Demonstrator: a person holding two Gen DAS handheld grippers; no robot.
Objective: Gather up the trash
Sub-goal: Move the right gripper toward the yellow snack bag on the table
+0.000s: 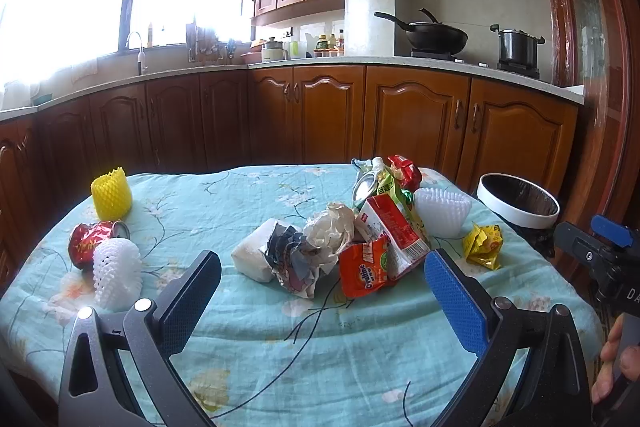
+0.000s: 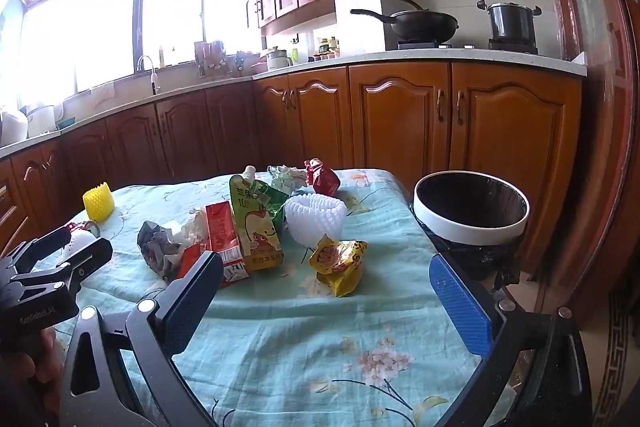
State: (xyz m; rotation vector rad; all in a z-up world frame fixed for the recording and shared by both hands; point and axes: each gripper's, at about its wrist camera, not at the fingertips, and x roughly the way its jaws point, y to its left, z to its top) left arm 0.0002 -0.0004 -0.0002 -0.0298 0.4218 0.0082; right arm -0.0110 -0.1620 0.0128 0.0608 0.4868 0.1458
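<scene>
Trash lies on a table with a teal floral cloth (image 1: 256, 331). In the middle sits a heap: crumpled paper (image 1: 330, 227), an orange Ovaltine packet (image 1: 364, 271), a red carton (image 1: 394, 227) and a green juice pouch (image 2: 256, 223). A yellow crumpled wrapper (image 2: 338, 263) lies near the right edge, beside a white foam net (image 2: 316, 219). A crushed red can (image 1: 90, 239) and a second white foam net (image 1: 116, 275) lie at the left. My left gripper (image 1: 322, 291) is open and empty, just short of the heap. My right gripper (image 2: 326, 295) is open and empty, just short of the yellow wrapper.
A white-rimmed bin with a black liner (image 2: 472, 211) stands on the floor by the table's right side. A yellow foam net (image 1: 111, 197) sits at the far left of the table. Wooden kitchen cabinets (image 1: 416, 115) run behind the table.
</scene>
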